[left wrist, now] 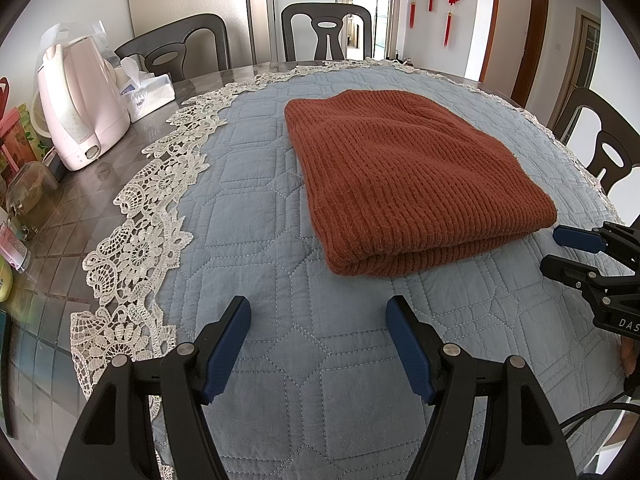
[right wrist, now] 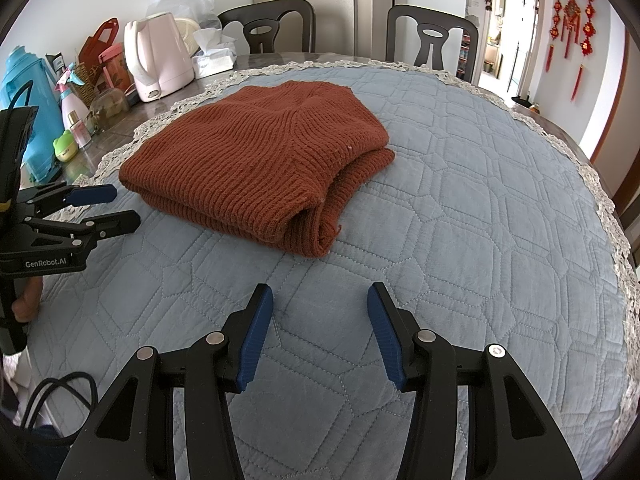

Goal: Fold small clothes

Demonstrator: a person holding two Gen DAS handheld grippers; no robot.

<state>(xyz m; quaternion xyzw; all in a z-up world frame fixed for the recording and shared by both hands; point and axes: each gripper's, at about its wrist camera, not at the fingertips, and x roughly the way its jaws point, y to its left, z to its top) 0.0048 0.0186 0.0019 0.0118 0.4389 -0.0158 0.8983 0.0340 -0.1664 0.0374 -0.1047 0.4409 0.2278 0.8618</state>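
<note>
My left gripper [left wrist: 318, 344] and right gripper [right wrist: 320, 332] both have their fingers wide apart, holding nothing. The red sweater [left wrist: 404, 176] lies folded ahead of them. It looks soft and floppy, so I would pinch its thick near edge.

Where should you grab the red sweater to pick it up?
Probably the near rolled corner of the red sweater, coming in low from the near side. In the right wrist view its stacked layers end there in a thick, rounded edge lifted off the blue quilt, so the open right gripper could pinch all the layers at once.
</note>
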